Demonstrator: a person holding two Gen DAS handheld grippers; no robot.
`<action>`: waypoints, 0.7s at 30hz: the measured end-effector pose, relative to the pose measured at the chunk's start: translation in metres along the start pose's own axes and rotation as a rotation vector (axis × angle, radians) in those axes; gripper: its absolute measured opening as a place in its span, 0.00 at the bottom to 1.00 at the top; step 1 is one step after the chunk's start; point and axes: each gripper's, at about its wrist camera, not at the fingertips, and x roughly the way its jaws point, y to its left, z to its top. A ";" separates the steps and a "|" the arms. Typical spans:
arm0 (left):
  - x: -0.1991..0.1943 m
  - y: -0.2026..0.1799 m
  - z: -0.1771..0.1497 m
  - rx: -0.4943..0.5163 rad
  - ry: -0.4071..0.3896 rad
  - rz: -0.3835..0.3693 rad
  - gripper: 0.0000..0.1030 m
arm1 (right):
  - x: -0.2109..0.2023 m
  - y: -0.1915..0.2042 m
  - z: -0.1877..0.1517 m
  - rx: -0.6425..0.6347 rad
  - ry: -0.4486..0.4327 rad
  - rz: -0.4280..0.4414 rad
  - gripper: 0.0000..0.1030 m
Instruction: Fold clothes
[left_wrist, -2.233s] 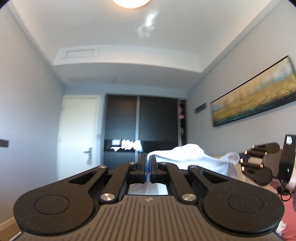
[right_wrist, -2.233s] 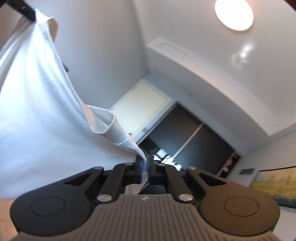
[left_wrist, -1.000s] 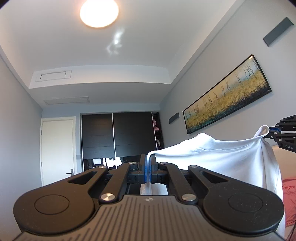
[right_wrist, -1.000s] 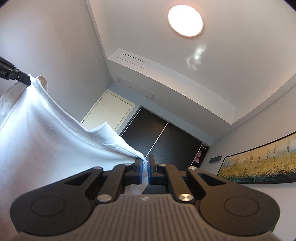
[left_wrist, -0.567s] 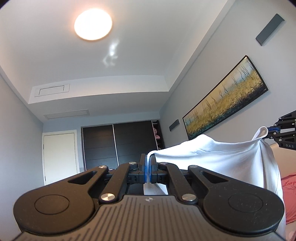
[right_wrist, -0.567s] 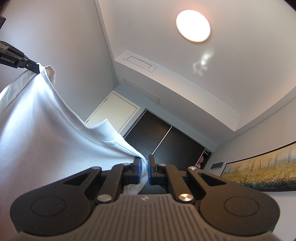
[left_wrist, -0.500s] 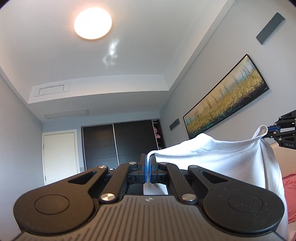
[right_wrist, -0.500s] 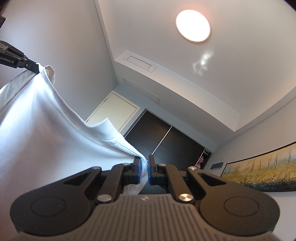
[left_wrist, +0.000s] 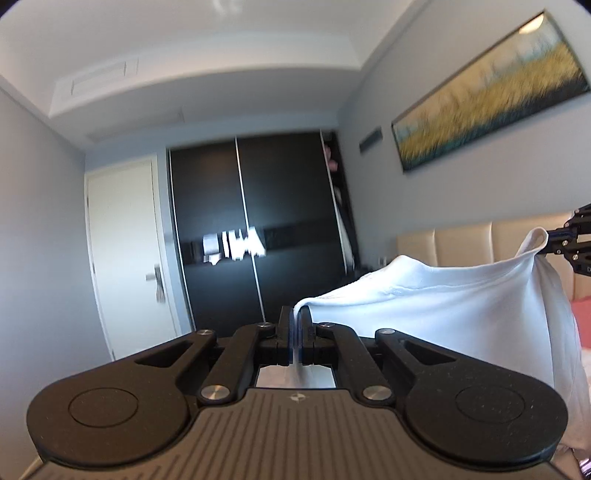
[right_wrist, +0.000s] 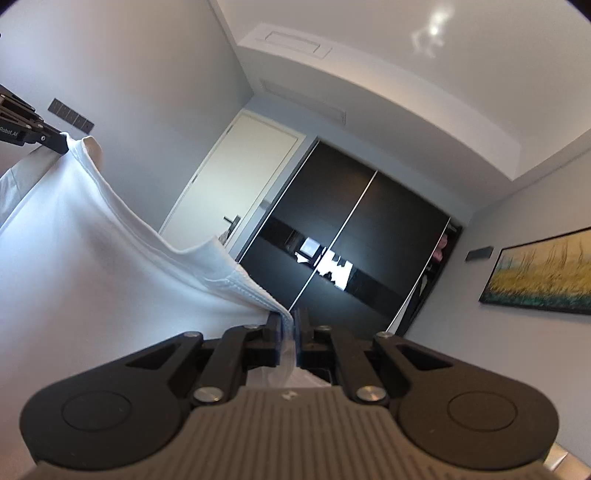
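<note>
One white cotton garment (left_wrist: 436, 314), a T-shirt by its ribbed, stitched edge, hangs stretched in the air between the two grippers. Left gripper (left_wrist: 295, 325): black two-finger tool, jaws clenched on a thin fold of the white fabric, which passes between them and shows again below, inside the linkage. Right gripper (right_wrist: 291, 325): same build, jaws clenched on the ribbed hem, a thicker bunch of cloth pinched between them. In the left wrist view the cloth runs rightward from the jaws to the far black gripper at the frame edge, where a corner of fabric peaks; below that corner the garment drapes down. In the right wrist view the cloth runs leftward and up to the other gripper's tip, sagging slightly along its top edge.

Surroundings: a beige padded headboard (left_wrist: 480, 240) and a strip of pink bedding (left_wrist: 581, 321) lie behind the garment. Further off stand a dark sliding-door wardrobe (left_wrist: 258, 229), a white door (left_wrist: 125, 251) beside it, and a long framed landscape painting in yellow and teal (left_wrist: 491, 92) on the grey wall. Background is motion-blurred.
</note>
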 end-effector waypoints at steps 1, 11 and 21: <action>0.019 0.000 -0.010 -0.004 0.035 -0.003 0.00 | 0.019 0.004 -0.010 0.002 0.030 0.012 0.06; 0.119 0.011 -0.100 -0.040 0.233 -0.022 0.00 | 0.136 0.022 -0.107 0.096 0.190 0.029 0.04; 0.179 0.035 -0.172 -0.036 0.447 0.047 0.00 | 0.186 0.056 -0.194 0.178 0.431 0.190 0.07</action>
